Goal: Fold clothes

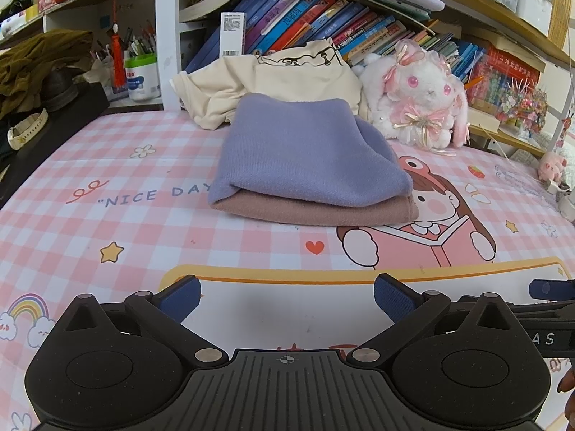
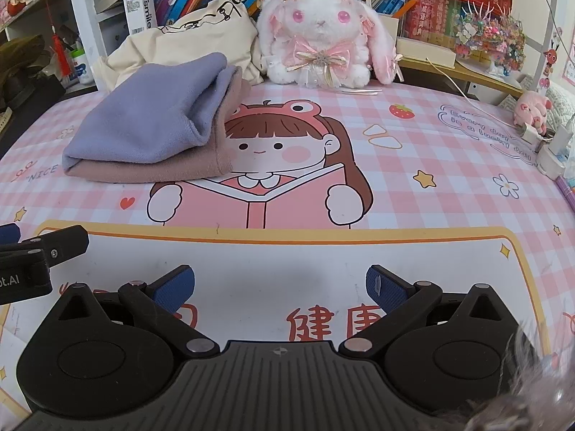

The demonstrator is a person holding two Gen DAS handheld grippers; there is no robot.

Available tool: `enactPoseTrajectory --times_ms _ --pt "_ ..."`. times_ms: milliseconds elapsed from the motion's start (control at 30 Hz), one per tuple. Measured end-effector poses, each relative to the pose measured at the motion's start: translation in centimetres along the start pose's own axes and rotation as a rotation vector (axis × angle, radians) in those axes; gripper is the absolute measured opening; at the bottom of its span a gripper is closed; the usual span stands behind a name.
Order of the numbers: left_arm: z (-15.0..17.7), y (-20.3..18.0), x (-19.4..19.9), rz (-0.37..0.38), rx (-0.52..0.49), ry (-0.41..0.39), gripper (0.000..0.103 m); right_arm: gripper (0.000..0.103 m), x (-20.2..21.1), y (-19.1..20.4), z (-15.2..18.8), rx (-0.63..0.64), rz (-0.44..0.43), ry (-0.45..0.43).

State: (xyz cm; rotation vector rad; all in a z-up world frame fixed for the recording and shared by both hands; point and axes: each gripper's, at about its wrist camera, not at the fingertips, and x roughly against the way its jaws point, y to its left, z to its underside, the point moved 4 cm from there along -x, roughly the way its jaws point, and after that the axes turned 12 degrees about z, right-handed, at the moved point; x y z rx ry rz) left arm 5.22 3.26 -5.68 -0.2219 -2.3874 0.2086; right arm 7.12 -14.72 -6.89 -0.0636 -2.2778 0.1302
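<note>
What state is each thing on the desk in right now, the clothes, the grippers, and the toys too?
Left gripper: open, holding nothing, above the mat.
Right gripper: open, holding nothing.
Purple garment: folded, lying on top of the pink one.
Pink garment: folded, flat on the desk mat.
Cream shirt: unfolded, crumpled behind the stack.
Plush bunny: sitting upright.
Small pink pig toy: lying near the mat's right edge.

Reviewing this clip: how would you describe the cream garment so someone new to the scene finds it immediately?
Start at the bookshelf behind the pink checked desk mat. At its foot, left of the white plush rabbit, lies the cream garment, crumpled and unfolded. Unlike the purple cloth folded on the pink cloth in front of it, it is loose, with a black line drawing on it.
</note>
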Motion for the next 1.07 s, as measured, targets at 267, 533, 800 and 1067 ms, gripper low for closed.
enactPoseTrajectory --times_ms 267,533,800,1067 --pt "0.03 0.11 -0.04 0.006 0.002 -0.001 0.103 0.103 -0.12 0.04 -0.01 0.0 0.001 0.003" --pt "0.02 0.15 -0.16 0.008 0.0 -0.002 0.103 0.103 -0.39 0.06 0.0 0.0 0.0 0.01" --pt "0.05 0.18 -0.12 0.0 -0.016 -0.016 0.103 0.103 -0.6 0.13 0.05 0.002 0.001 0.016" --pt "0.09 0.42 -0.27 0.003 -0.001 -0.009 0.103 0.103 -0.77 0.29 0.12 0.006 -0.002 0.022"
